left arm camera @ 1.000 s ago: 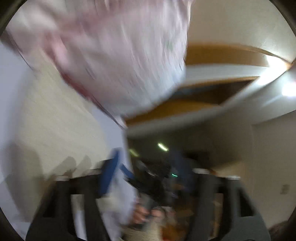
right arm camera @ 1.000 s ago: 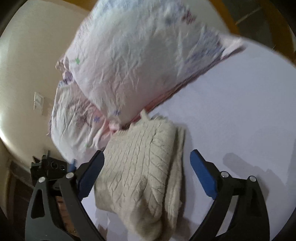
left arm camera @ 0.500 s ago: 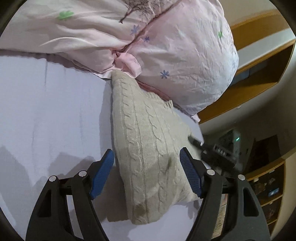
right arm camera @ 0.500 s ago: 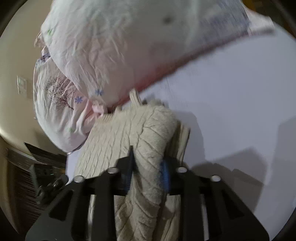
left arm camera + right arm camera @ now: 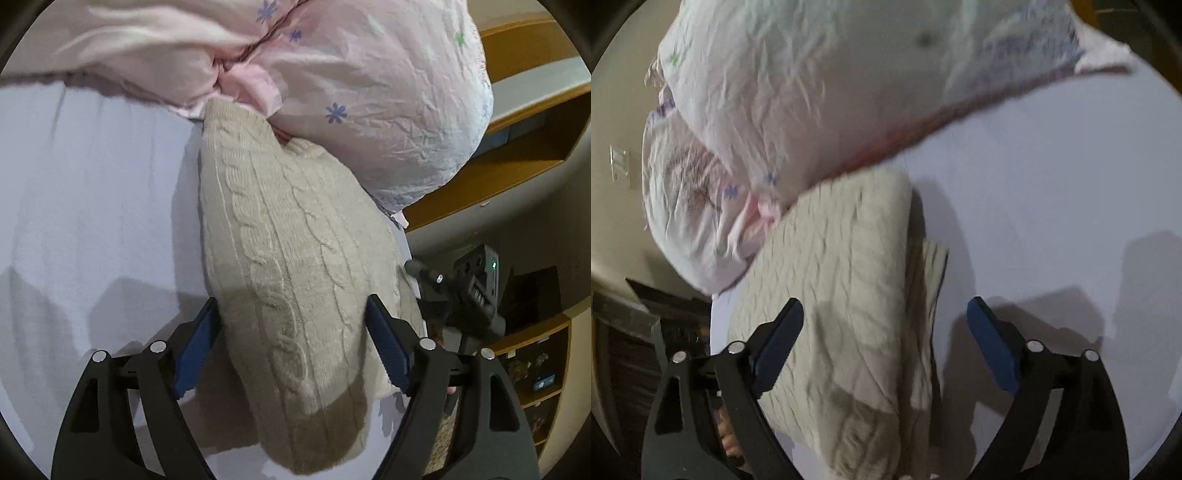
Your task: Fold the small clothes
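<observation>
A folded cream cable-knit sweater point(image 5: 288, 258) lies on the pale lilac bed sheet point(image 5: 81, 206), its far end against the pink pillows. My left gripper point(image 5: 291, 343) is open, its blue-padded fingers on either side of the sweater's near end, just above it. In the right wrist view the same sweater point(image 5: 842, 280) lies folded with a ribbed edge showing on its right side. My right gripper point(image 5: 886, 336) is open over the sweater's near right edge, holding nothing.
Two pink flower-print pillows point(image 5: 362, 92) are piled at the bed's head, also in the right wrist view point(image 5: 798, 99). Wooden shelving point(image 5: 532, 122) and a dark device point(image 5: 472, 291) stand beyond the bed's edge. The sheet point(image 5: 1052, 192) spreads to the right.
The right gripper was shut on the sweater's folded edge half a second ago and is now open, with the sweater lying flatter. The left gripper has moved closer over the sweater.
</observation>
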